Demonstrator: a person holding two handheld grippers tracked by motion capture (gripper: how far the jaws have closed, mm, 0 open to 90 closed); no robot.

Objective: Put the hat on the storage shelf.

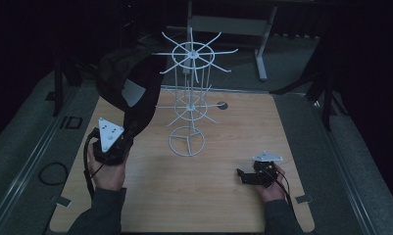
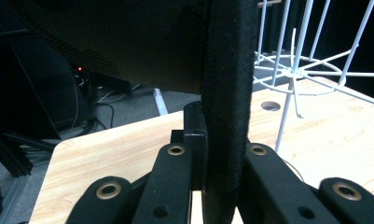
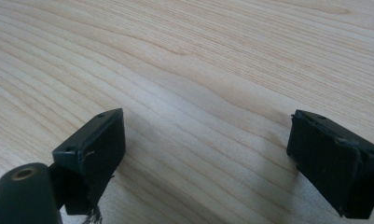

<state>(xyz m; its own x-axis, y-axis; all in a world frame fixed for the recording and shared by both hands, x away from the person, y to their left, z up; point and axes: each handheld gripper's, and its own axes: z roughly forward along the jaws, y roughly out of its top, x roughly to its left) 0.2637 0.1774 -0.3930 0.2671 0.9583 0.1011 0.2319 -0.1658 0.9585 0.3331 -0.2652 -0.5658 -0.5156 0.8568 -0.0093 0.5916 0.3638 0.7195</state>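
Black bag strap point(image 2: 224, 116) clenched in left claw point(image 2: 217, 154), beside white wire rack point(image 1: 189, 98); right claw point(image 3: 208, 158) released, low over wooden counter point(image 1: 223, 196).

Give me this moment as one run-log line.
left gripper: shut on black cap's strap | cap: raised beside white wire rack | right gripper: open, nothing between jaws, low over wooden table

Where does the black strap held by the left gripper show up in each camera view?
High view: the black strap hangs at left of centre, from the dark hat down to the left gripper.
Left gripper view: strap runs vertically through the centre, pinched between the fingers.
Right gripper view: bare wooden table.
Shared landmark: white wire rack.
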